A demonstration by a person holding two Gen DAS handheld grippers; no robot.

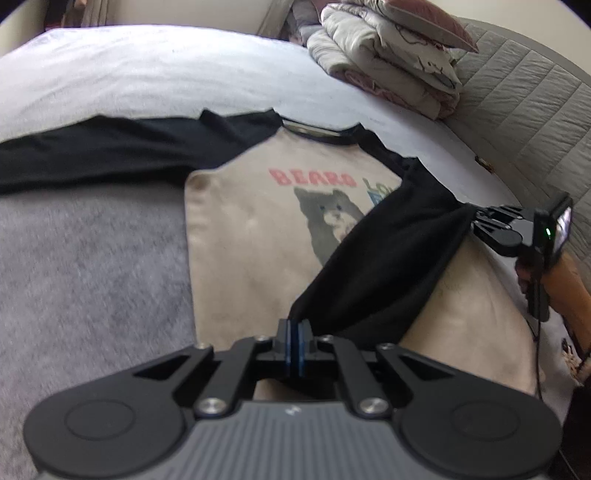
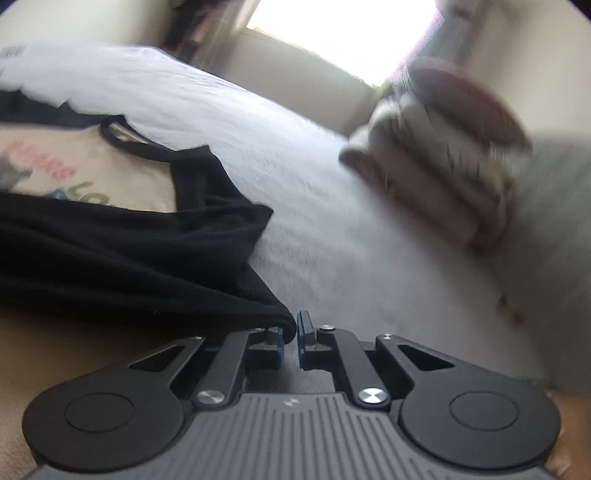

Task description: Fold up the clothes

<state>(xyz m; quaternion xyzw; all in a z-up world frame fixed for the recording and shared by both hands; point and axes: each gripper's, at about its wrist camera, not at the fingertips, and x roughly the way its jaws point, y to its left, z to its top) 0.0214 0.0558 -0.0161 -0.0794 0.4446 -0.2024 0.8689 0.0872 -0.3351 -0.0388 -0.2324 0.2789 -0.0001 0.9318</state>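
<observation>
A beige raglan shirt (image 1: 243,240) with black sleeves and a bear print lies face up on the bed. Its right black sleeve (image 1: 388,258) is folded over the chest. My left gripper (image 1: 294,328) is shut on the sleeve's cuff end at the near side. My right gripper (image 1: 476,221) sits at the sleeve's shoulder fold; in the right wrist view (image 2: 297,332) its jaws stand a little apart, with the black cloth (image 2: 129,258) at the left pad. The left sleeve (image 1: 92,151) lies stretched out to the left.
A stack of folded clothes (image 1: 391,62) stands at the bed's far right, next to a quilted grey headboard (image 1: 524,122). White bedding (image 1: 166,74) lies beyond the shirt and a grey blanket (image 1: 85,277) to its left. A bright window (image 2: 347,33) is behind.
</observation>
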